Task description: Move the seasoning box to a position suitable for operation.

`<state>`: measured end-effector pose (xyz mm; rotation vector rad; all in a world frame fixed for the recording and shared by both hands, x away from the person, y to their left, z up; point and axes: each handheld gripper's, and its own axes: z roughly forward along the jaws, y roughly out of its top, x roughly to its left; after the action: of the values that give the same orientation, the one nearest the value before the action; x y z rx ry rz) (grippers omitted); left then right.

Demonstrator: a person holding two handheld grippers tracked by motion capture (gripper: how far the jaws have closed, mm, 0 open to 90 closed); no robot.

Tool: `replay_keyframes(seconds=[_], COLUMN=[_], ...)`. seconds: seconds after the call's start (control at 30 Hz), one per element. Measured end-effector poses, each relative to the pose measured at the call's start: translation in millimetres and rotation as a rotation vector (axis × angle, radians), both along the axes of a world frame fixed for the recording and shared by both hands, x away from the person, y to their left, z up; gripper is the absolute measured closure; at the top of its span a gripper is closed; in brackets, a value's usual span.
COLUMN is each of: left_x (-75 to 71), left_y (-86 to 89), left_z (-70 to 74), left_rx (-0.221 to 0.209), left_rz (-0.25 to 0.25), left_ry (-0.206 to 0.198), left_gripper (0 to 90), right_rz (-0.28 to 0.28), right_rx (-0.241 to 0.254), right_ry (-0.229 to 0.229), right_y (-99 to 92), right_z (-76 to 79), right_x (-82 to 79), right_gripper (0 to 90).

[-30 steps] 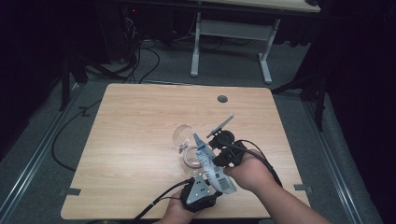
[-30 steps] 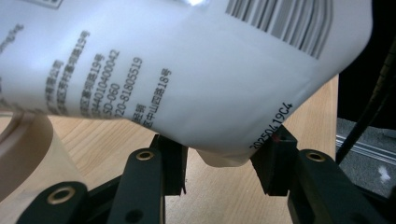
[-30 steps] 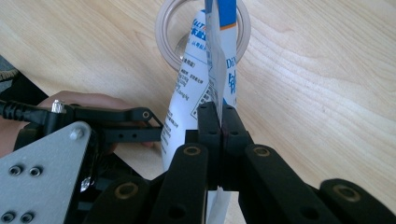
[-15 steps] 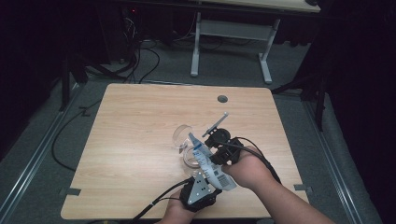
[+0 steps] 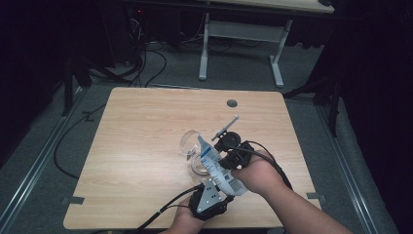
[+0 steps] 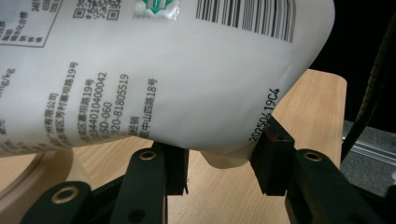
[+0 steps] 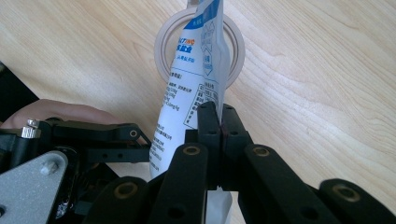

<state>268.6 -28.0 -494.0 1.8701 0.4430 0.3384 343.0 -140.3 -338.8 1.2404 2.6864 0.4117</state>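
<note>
Pouch (image 5: pixel 216 165), white with blue print and a barcode, is held up off the table (image 5: pixel 146 126) between two hand-held grippers, tilted so its top corner leans over a clear glass bowl (image 5: pixel 191 144). In the left gripper view, the left gripper (image 6: pixel 219 161) has its fingers (image 6: pixel 273 158) partly spread around the pouch's rounded bottom end, one on each side and touching it, with the pouch's bulk bulging above them. In the right gripper view, the right gripper (image 7: pixel 218 122) has its fingers pressed tight together, pinching the thin side seam of the pouch; the printed face rises just beyond the fingertips and the pale ring of the bowl's rim (image 7: pixel 236 51) lies farther out past them. From above, the left gripper sits near the table's near edge under the pouch's lower end, while the right gripper comes in from the side at the pouch's middle. A thin grey stick-like tool (image 5: pixel 225 127) lies on the table just beyond the right gripper.
</note>
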Motion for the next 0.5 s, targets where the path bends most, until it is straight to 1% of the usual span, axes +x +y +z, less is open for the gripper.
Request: replay_keyframes(seconds=[0.07,0.23,0.27,0.33,0.4,0.47,0.5], left_x=[0.4,1.6,1.8,1.9,1.9,2.1,2.1], left_y=[-0.3,-0.8,-1.0,-1.2,-1.3,-1.2,-1.1], left_z=[-0.1,0.3,0.5,1.1,1.8,2.3,2.4], left_rx=[-0.002,-0.007,-0.007,-0.010,-0.014,-0.017,-0.017], left_rz=[-0.002,-0.006,-0.007,-0.010,-0.012,-0.014,-0.013], left_ry=[0.002,0.004,0.003,0.004,0.007,0.006,0.005], left_gripper=[61.7,62.0,62.0,62.2,62.2,62.1,62.1], right_rz=[0.006,-0.003,0.009,0.012,0.003,0.005,-0.014], right_rx=[0.001,0.003,0.002,0.004,0.002,0.002,0.004], right_ry=[-0.002,0.002,-0.002,-0.003,0.001,-0.001,0.007], right_y=[-0.2,1.9,2.0,3.2,4.4,4.2,4.8], right_z=[-0.6,-0.2,0.0,0.3,1.0,1.8,2.4], right_x=[0.3,-0.1,0.3,0.2,-0.3,0.0,-1.2], right_gripper=[90.0,90.0,90.0,90.0,90.0,90.0,90.0])
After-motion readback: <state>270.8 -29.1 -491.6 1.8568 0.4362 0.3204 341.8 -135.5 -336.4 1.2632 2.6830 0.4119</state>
